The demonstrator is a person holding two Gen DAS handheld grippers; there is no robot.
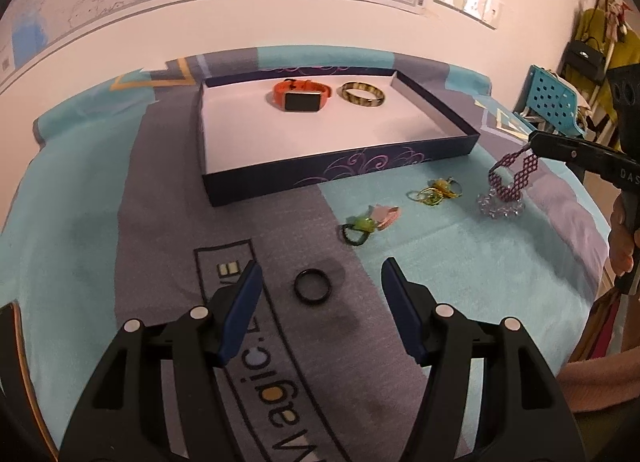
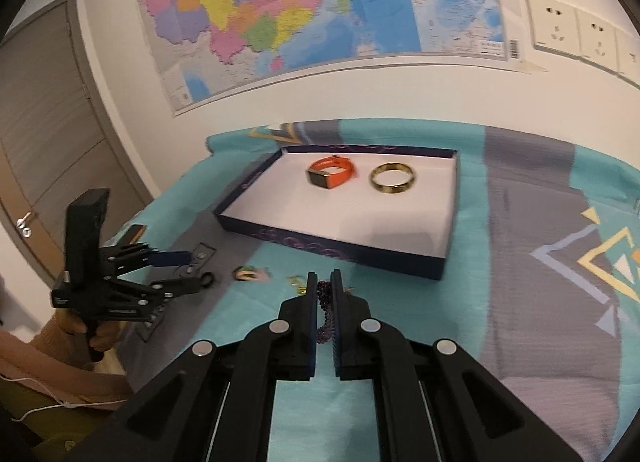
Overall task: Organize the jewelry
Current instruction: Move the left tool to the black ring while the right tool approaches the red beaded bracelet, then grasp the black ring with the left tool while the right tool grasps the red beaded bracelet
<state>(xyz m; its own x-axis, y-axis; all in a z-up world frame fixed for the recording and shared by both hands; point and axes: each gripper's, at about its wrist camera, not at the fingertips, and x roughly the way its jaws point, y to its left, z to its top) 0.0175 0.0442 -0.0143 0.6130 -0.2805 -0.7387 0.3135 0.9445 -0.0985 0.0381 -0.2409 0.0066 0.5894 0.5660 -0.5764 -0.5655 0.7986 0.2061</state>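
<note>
A dark blue box (image 1: 340,174) with a white inside holds an orange watch (image 1: 300,96) and a gold bangle (image 1: 363,94). My left gripper (image 1: 320,282) is open, low over the cloth, with a black ring (image 1: 312,286) lying between its fingertips. My right gripper (image 2: 324,282) is shut on a purple beaded bracelet (image 2: 324,302). In the left wrist view the bracelet (image 1: 514,174) hangs from the right gripper (image 1: 532,144), just above a clear beaded bracelet (image 1: 500,208). The box (image 2: 344,250), watch (image 2: 332,174) and bangle (image 2: 394,178) lie ahead of the right gripper.
Yellow-green hair ties (image 1: 436,192) and a green and pink hair tie bundle (image 1: 368,224) lie on the teal and grey cloth (image 1: 80,222) in front of the box. A wall with a map (image 2: 320,14) stands behind. A blue chair (image 1: 554,100) is at far right.
</note>
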